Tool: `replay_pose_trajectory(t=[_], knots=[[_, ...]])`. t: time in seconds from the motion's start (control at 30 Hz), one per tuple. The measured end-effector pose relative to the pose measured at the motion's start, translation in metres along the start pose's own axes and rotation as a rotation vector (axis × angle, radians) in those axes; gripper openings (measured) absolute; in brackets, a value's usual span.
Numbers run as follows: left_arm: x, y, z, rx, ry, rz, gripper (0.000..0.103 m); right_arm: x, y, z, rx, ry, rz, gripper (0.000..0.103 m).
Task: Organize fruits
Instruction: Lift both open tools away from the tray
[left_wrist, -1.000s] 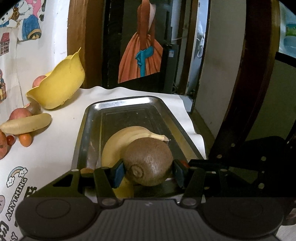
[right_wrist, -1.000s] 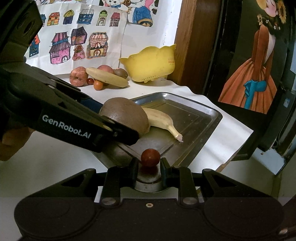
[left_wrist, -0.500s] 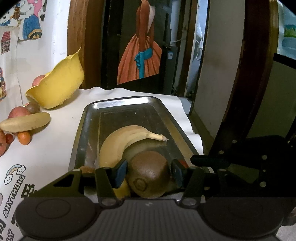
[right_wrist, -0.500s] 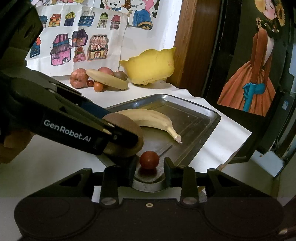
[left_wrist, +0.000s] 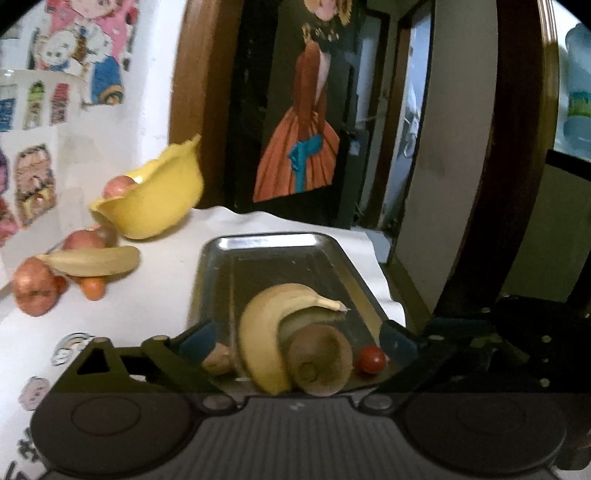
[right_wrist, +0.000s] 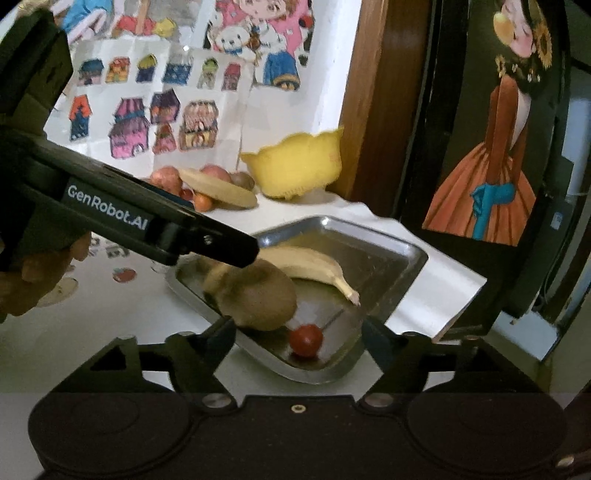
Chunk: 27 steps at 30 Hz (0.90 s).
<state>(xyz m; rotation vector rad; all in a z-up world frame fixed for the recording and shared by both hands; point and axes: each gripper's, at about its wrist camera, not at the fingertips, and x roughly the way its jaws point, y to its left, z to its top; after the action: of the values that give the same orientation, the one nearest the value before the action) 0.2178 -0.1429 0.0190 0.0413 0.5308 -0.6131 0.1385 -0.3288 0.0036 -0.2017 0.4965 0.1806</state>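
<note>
A steel tray (left_wrist: 273, 254) (right_wrist: 391, 258) on the white table holds a banana (left_wrist: 266, 325) (right_wrist: 310, 262), a brown kiwi (left_wrist: 319, 363) (right_wrist: 258, 297) and a small red fruit (left_wrist: 371, 360) (right_wrist: 306, 340). My left gripper (left_wrist: 295, 341) stands open above the tray's near end, the kiwi lying free between its blue-padded fingers. My right gripper (right_wrist: 297, 343) is open too, with the red fruit resting on the tray between its fingers. The left gripper's black arm (right_wrist: 155, 229) crosses the right wrist view above the kiwi.
A yellow bowl (left_wrist: 155, 199) (right_wrist: 299, 170) stands at the back by the wooden frame. Beside it lie a second banana (left_wrist: 92, 260) (right_wrist: 218, 188), apples (left_wrist: 35, 290) and small orange fruits (left_wrist: 92, 288). The table edge drops off right of the tray. A hand (right_wrist: 40, 273) holds the left gripper.
Both grippers opened: the left let the kiwi down onto the tray beside the banana, the right released the red fruit. Both have pulled back and up a little.
</note>
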Motion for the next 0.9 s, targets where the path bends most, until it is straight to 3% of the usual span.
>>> replay_pose_trajectory(t=[0.27, 0.6, 0.9], knots=[[-0.066, 0.037, -0.014, -0.062, -0.068, 0.053, 0.102, -0.033, 0.038, 0.018, -0.009, -0.065, 0.03, 0.102], [-0.156, 0.086, -0.039, -0.134, -0.141, 0.17, 0.103, -0.066, 0.115, 0.039, -0.03, -0.109, 0.118, 0.102], [-0.201, 0.115, -0.056, -0.144, -0.145, 0.277, 0.103, -0.083, 0.168, 0.055, -0.066, -0.147, 0.236, 0.102]])
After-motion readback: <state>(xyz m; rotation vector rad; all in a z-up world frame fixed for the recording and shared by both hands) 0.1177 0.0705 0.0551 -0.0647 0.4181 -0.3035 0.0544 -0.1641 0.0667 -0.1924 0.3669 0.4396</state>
